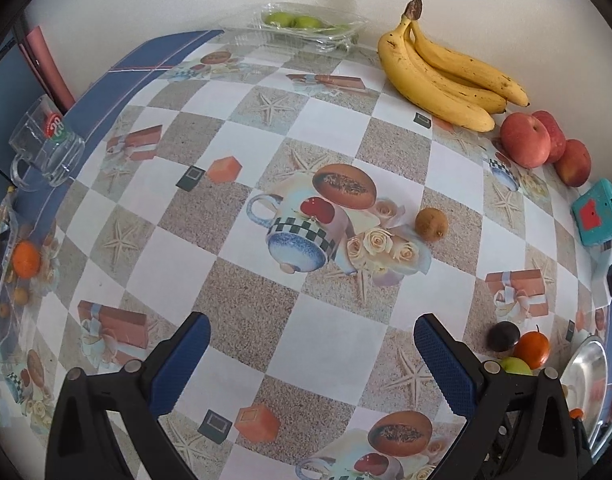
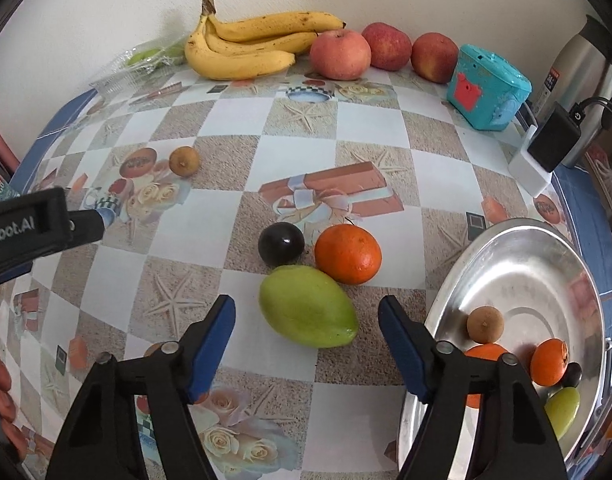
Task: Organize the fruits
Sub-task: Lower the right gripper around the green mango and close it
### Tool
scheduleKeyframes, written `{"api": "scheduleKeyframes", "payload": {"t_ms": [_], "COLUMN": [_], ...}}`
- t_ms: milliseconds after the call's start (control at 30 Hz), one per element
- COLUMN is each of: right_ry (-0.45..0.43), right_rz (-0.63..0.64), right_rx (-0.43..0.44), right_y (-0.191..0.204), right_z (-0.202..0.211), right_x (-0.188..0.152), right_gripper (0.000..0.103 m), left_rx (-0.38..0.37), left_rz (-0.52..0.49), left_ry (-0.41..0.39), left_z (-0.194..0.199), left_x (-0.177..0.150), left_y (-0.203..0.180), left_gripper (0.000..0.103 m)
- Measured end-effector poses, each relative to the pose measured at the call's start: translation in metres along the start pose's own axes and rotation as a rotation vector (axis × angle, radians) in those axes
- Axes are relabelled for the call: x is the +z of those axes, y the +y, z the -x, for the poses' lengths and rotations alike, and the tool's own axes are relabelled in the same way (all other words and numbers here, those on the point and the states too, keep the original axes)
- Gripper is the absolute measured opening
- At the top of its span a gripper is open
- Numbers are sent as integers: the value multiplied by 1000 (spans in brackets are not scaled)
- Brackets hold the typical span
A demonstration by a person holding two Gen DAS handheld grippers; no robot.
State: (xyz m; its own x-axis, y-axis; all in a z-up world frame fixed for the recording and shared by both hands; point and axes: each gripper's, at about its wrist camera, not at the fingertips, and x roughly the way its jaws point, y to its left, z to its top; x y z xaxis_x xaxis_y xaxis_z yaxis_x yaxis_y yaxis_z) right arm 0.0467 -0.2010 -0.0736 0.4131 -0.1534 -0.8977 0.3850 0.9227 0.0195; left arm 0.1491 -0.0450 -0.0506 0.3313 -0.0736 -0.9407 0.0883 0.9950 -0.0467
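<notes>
Green mango [image 2: 308,307] sits low-centre between my spread right gripper [image 2: 307,314], ready for the metal bowl [image 2: 518,256] at right; left gripper [image 1: 312,330] also gapes, holding nothing.

Both wrist views look down close over the table [image 1: 326,120] – sharing bananas [image 2: 245,48]
</notes>
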Motion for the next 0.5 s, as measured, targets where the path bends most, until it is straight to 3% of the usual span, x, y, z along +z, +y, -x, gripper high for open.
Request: {"api": "scheduleKeyframes", "payload": {"t_ms": [300,500], "right_ry": [17,20], "right_rz": [-14,-26], "right_rx": [-9,0], "right_y": [1,0], "right_z": [-7,-7], "right_x": [0,1], "right_gripper": [54,53], "left_rx": [-10,-16], "left_rz": [19,29], "left_ry": [24,29], "left_z": [-8,-11], "left_x": [1,0], "left_y": [2,3], "left_gripper": [103,103]}}
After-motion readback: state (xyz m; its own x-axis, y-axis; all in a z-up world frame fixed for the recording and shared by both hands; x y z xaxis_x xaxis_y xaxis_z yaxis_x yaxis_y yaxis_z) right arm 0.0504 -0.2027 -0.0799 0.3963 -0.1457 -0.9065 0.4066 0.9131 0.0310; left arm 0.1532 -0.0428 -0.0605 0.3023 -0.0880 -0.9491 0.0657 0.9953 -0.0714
